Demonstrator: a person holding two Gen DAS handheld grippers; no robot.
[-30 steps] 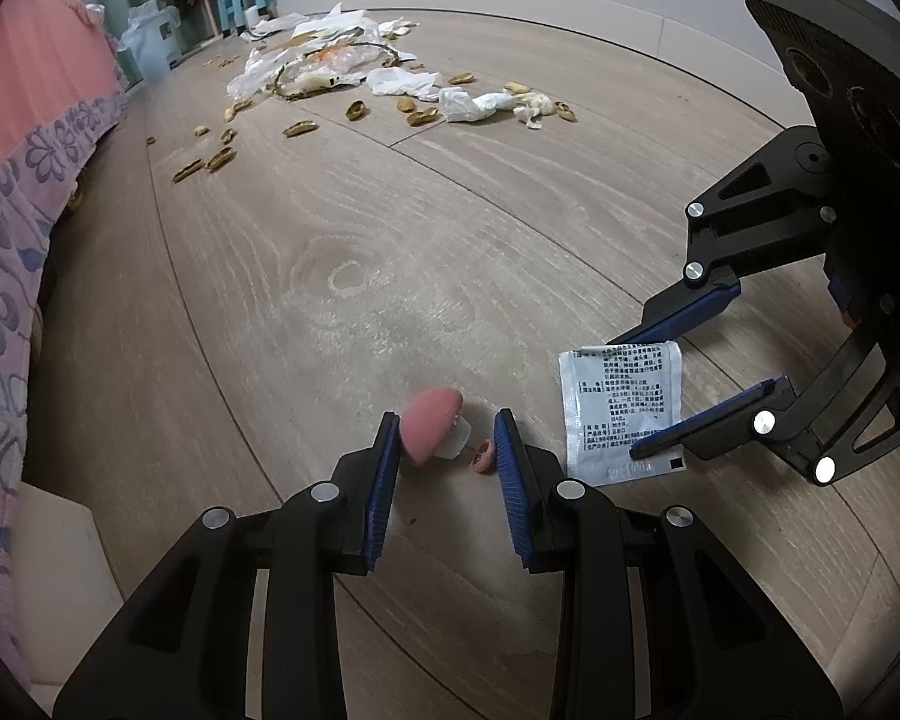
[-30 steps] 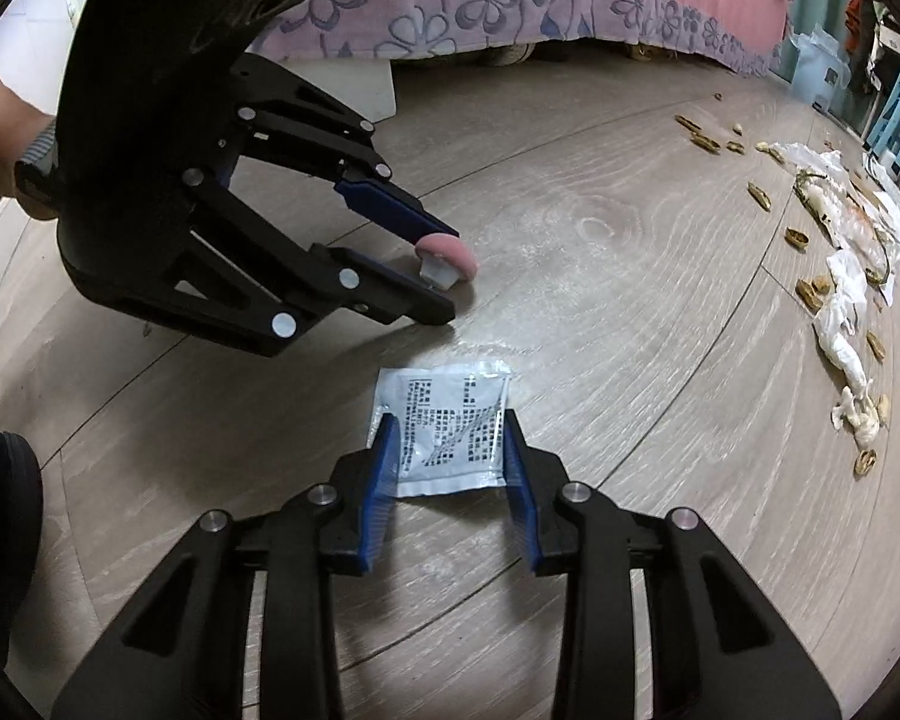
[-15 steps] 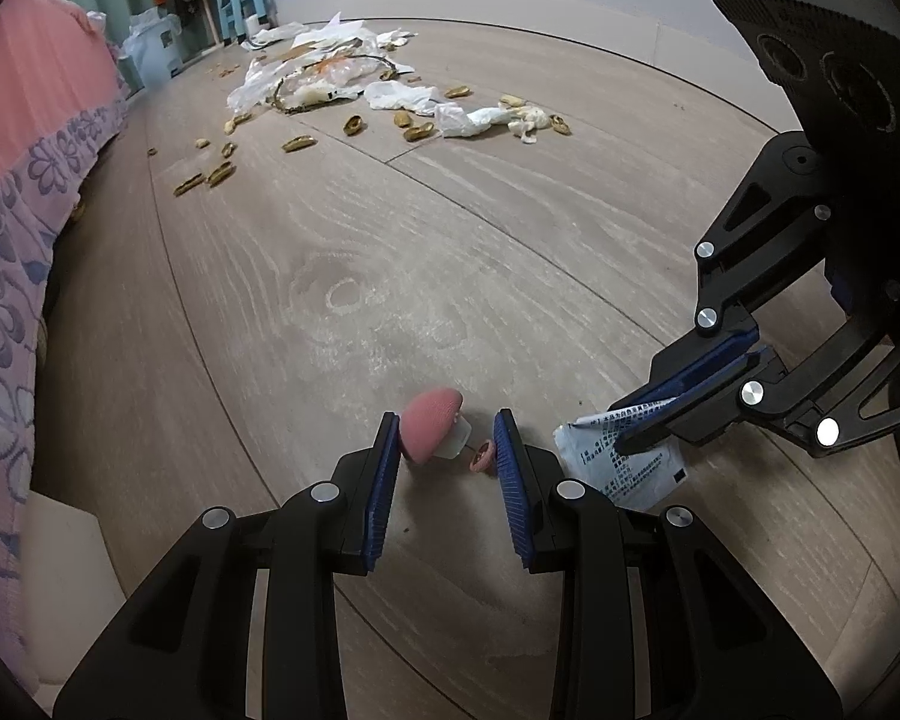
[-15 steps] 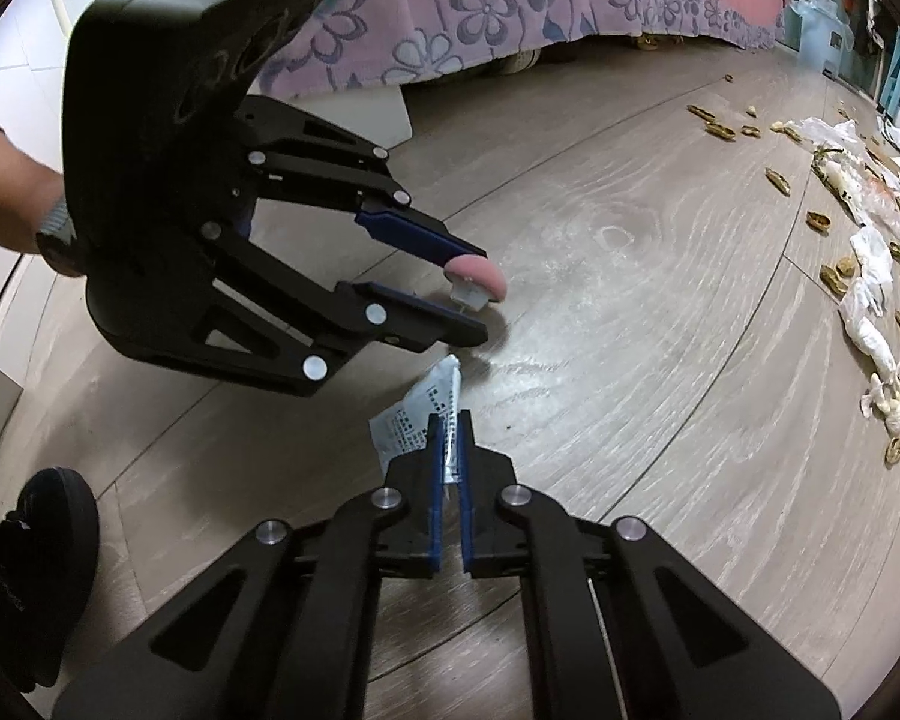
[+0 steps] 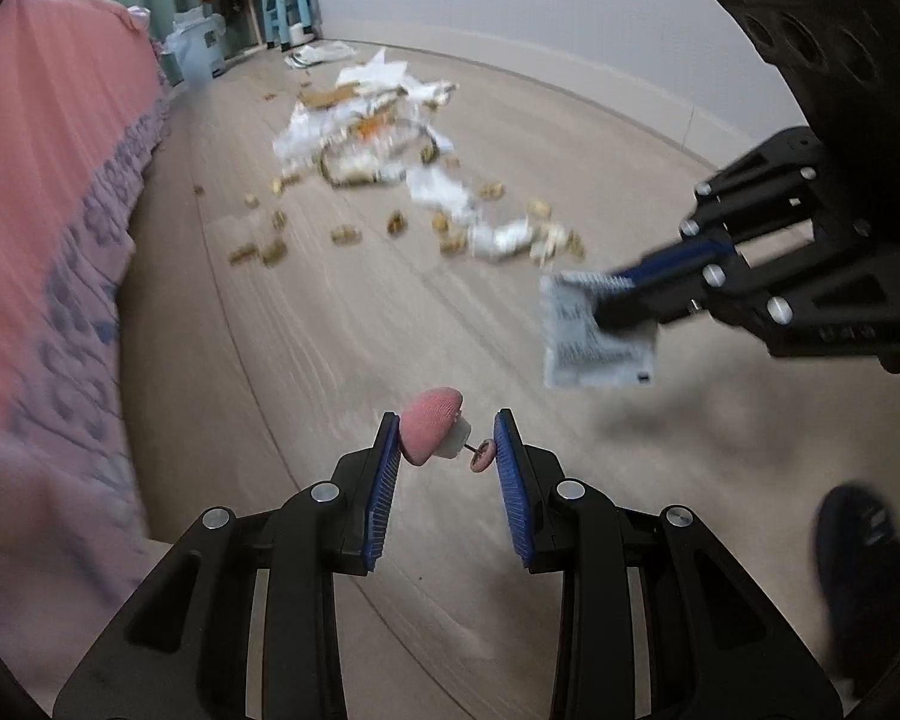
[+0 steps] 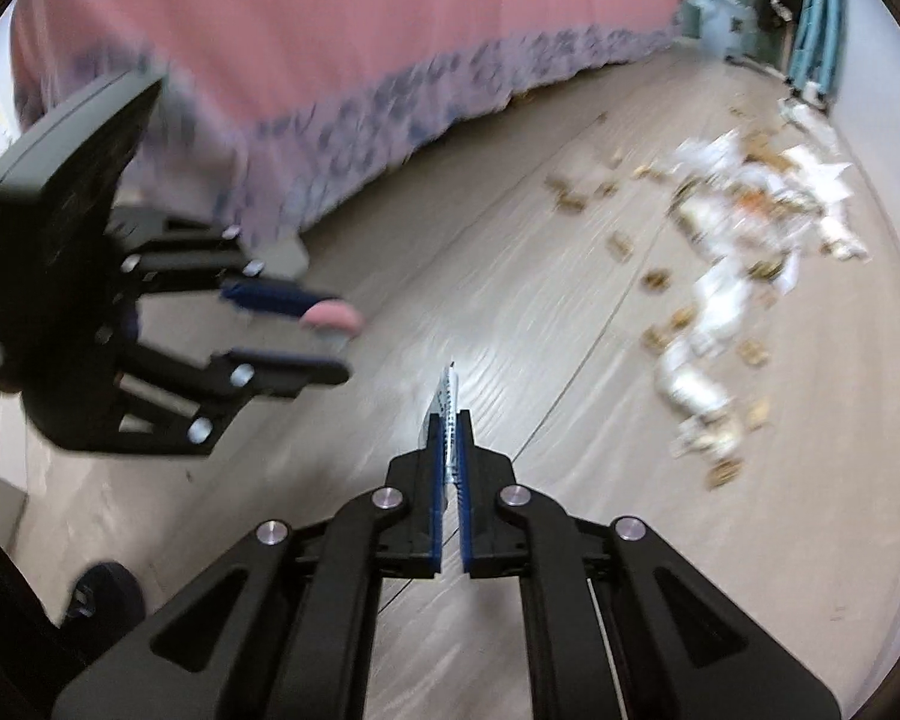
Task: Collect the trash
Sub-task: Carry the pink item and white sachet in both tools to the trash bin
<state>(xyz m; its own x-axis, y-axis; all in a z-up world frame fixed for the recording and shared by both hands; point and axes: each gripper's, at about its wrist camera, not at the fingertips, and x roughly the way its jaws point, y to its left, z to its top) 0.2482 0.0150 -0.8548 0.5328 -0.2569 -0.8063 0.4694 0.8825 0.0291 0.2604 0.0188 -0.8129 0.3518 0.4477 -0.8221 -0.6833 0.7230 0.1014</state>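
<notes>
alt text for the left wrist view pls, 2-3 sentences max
The left gripper holds a small pink mushroom-shaped object between its blue pads, above a wood-look floor. At right, the right gripper is shut on a white printed sachet. Farther back lies scattered paper and nutshell litter, with a pink bedspread along the left edge.

Wood floor (image 5: 342, 324), pink bed (image 5: 48, 192), grey wall (image 5: 600, 24)

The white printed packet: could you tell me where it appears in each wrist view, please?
Left wrist: white printed packet right of centre, pinched by the right gripper.
Right wrist: seen edge-on at lower centre, between the closed jaws.
Shared landmark: the trash pile on the floor.
</notes>
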